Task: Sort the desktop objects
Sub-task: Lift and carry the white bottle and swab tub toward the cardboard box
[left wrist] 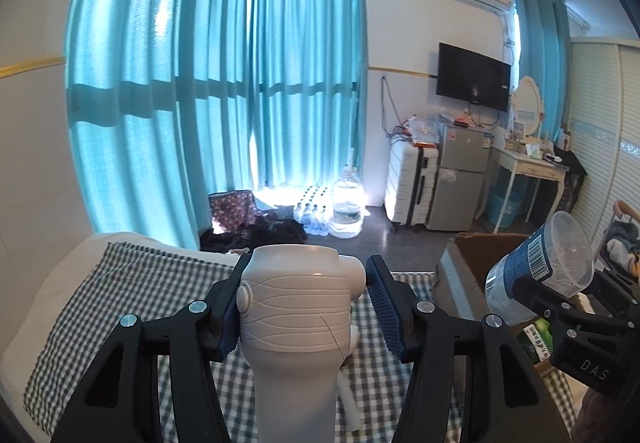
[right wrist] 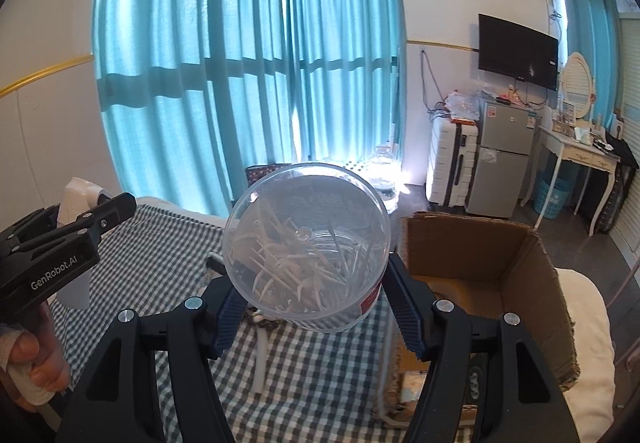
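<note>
Left wrist view shows the left gripper [left wrist: 302,307] pinching a pale grey moulded plastic appliance with a wavy ribbed body and a narrower handle [left wrist: 296,307], held off the green-and-white checked cloth [left wrist: 120,283] that covers the bed. Its left pad lies flat on the body; the right pad seems to bear on a side spout, though that contact is partly hidden. Right wrist view shows the right gripper [right wrist: 310,299] clamped on a clear round plastic tub of toothpicks with a red label [right wrist: 306,247], tilted so its lid faces the camera, in the air just left of the open brown cardboard box [right wrist: 532,275]. The appliance looks rigid, smooth and probably moderately light; its ribbed waist gives the pads some purchase, so the widest part of the body is the sensible place to hold, not the tapering handle. The tub is likely very light but thin-walled and slick; squeezing across its sides near the base should keep it from flexing or popping the lid, and tipping it risks spilling the picks if the lid is loose.
</note>
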The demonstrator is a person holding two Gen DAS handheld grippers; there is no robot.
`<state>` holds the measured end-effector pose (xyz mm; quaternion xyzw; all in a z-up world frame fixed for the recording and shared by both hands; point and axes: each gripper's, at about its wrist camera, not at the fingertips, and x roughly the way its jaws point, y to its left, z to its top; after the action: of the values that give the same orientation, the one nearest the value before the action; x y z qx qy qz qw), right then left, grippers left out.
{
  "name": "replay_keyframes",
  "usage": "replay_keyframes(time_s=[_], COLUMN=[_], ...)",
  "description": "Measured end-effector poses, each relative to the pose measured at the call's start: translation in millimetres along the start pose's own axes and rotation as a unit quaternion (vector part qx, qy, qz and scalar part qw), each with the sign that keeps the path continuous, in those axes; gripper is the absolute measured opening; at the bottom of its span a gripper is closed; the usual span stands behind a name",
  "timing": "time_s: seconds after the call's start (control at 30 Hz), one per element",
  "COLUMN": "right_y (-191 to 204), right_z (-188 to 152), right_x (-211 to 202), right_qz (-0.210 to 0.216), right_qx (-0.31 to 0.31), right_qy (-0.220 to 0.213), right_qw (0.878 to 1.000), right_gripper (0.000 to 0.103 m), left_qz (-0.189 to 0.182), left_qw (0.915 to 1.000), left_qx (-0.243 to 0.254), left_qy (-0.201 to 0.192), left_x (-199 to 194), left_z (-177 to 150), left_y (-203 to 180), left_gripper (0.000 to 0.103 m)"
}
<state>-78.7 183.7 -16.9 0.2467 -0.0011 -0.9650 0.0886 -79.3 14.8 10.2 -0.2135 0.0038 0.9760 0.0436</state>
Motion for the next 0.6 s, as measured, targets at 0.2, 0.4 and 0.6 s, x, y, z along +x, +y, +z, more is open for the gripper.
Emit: replay_keyframes(time_s=[0.2, 0.4, 0.6], right_y=[-30.3, -60.4, -78.3], right_z=[-2.6, -2.1, -5.3], right_x=[-12.4, -24.6, -30.6], right_qz=[-0.022, -0.045, -0.044], right_qx=[0.001, 0.007, 0.018], right_qy=[0.002, 0.000, 0.001], right_qw=[1.000, 0.999, 0.999], right_gripper=[0.064, 0.064, 0.064], left_qz=[-0.030, -0.063, -0.093], left_qw=[0.9995, 0.9977, 0.9947], left_qx=[0.013, 0.026, 0.042], left_qy=[-0.006, -0.008, -0.007], left_x=[3.3, 7.3, 12.2], left_z=[9.0, 16.0, 20.6], left_y=[-31.3, -63.3, -92.7], left_gripper=[0.058, 0.058, 0.058])
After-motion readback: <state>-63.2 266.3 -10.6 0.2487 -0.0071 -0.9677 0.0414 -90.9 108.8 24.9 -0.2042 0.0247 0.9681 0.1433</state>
